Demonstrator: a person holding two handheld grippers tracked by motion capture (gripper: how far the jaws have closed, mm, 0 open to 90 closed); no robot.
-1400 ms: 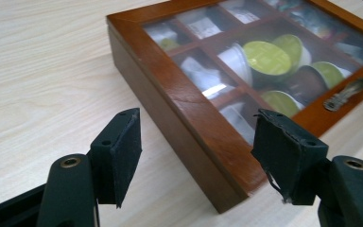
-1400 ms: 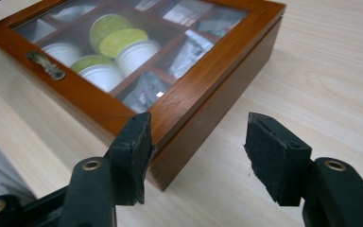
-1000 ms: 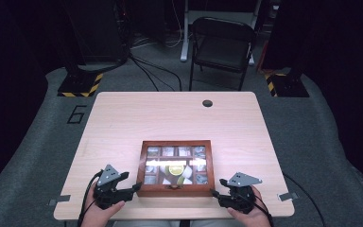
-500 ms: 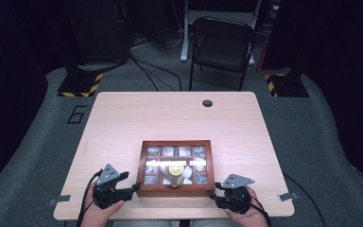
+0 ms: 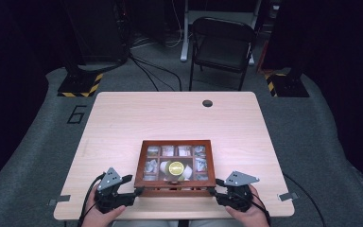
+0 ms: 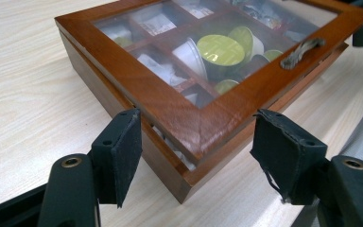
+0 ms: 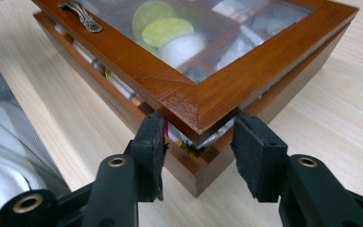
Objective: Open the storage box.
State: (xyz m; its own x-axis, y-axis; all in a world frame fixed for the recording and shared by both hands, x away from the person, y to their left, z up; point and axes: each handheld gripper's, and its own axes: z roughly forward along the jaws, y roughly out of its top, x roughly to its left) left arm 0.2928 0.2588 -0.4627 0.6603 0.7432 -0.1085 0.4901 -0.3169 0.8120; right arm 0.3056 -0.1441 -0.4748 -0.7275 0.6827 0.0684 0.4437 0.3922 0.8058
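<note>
On the table [image 5: 123,118], right fingers [image 7: 199,142] have just closed onto the box [image 5: 177,164] corner; left fingers [image 6: 196,146] straddle theirs, open.

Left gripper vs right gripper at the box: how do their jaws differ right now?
The left gripper jaws stand wide, clear of the wooden box corner between them. The right gripper jaws have just closed and press on the lid corner. Both sit at a near corner, one on each side.
</note>
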